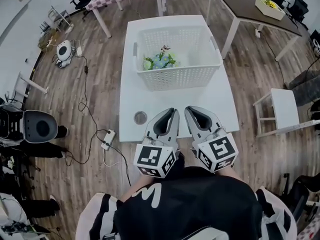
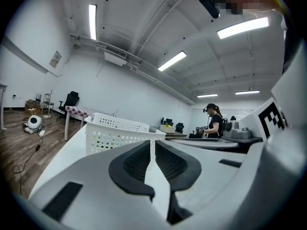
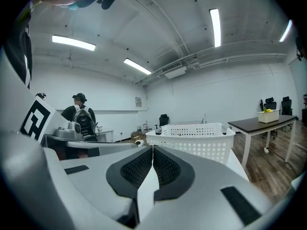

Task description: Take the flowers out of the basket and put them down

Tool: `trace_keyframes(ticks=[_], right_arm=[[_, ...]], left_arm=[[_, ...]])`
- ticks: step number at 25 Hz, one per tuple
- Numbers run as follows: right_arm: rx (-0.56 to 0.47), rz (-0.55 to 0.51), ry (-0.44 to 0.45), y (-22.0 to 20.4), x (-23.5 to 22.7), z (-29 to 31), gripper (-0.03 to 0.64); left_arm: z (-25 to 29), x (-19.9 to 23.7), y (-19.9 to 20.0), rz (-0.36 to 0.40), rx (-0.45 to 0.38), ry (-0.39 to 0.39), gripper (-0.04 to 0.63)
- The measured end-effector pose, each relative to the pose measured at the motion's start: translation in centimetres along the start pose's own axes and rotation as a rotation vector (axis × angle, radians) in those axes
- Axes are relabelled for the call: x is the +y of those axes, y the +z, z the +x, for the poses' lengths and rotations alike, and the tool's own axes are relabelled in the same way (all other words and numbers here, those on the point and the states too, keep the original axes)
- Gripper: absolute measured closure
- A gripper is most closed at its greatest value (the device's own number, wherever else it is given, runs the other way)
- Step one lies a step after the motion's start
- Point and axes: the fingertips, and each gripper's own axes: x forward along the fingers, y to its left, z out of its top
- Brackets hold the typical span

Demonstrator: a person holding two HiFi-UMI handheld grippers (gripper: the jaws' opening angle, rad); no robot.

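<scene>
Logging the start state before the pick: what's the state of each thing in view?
left tool: shut, empty, short of the basket.
right tool: shut, empty.
basket: upright on the table, untouched.
flowers: lying in the basket near its left side, not yet taken out.

The room is lit brightly and evenly by ceiling strip lights (image 3: 217, 27), soft shadows are cast, and picture edges are bent by fisheye distortion.
</scene>
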Motion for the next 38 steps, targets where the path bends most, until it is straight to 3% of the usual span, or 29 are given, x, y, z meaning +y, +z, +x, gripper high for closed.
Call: trace_keyframes(ticks=[8,17,25,33,38], right_arm=[[-0.036,0.01,-0.005,2.9,-3.8,8.3,0.597],[-0.032,-0.011,0.006,4.5,-6.8,11.0,0.597],[-0.046,-0.125,0.093,9.5,-8.9,13.4,0.597],[0.039,-0.276,0.236,11.0,-10.8,16.4,0.597],[0.081,-0.228,0.379,10.9,-10.7,17.9,0.597]], left_arm=[[7.5,5.5,3.5,0.011,0.003,-0.053,0.561],[10.9,7.0,5.6,-0.001,-0.003,-0.046,0.561],[11.9,8.7,8.0,-0.015,-0.018,0.034,0.561],[13.2,8.9,7.7,-0.043,-0.006,0.06,0.561],[13.3,9.5,8.1,-0.045,-0.004,0.081,0.561]])
